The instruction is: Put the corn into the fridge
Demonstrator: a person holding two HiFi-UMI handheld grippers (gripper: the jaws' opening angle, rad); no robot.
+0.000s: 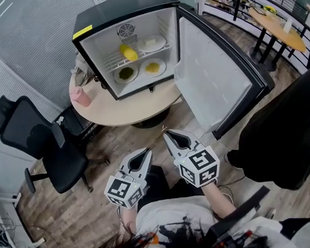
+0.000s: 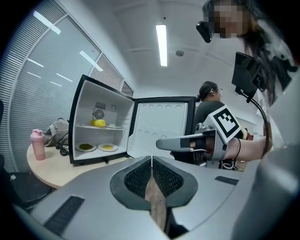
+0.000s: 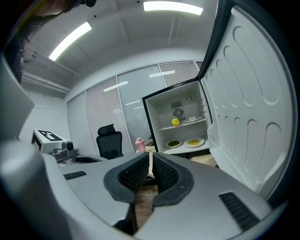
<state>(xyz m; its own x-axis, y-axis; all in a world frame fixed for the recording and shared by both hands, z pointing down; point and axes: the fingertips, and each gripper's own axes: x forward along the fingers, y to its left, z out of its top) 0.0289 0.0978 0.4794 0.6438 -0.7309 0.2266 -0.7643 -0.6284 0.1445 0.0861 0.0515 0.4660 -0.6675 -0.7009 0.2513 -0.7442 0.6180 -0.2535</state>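
Observation:
The yellow corn [image 1: 129, 52] lies on the upper wire shelf of the small open fridge [image 1: 113, 12], beside a white plate [image 1: 151, 42]. It also shows in the left gripper view [image 2: 98, 123] and the right gripper view [image 3: 175, 122]. Both grippers hover over the wooden floor, well short of the round table [image 1: 119, 111], and both point toward the fridge. My left gripper [image 1: 145, 154] is shut, its pads [image 2: 140, 176] meeting with nothing between them. My right gripper [image 1: 168, 136] is shut too and empty [image 3: 150, 161].
The fridge door [image 1: 215, 77] swings wide open to the right. Two plates of food [image 1: 126, 73] [image 1: 152, 68] sit on the fridge floor. A pink bottle [image 1: 80, 95] stands on the table beside the fridge. A black office chair [image 1: 39, 140] is at left; a person in black [image 1: 291, 129] stands at right.

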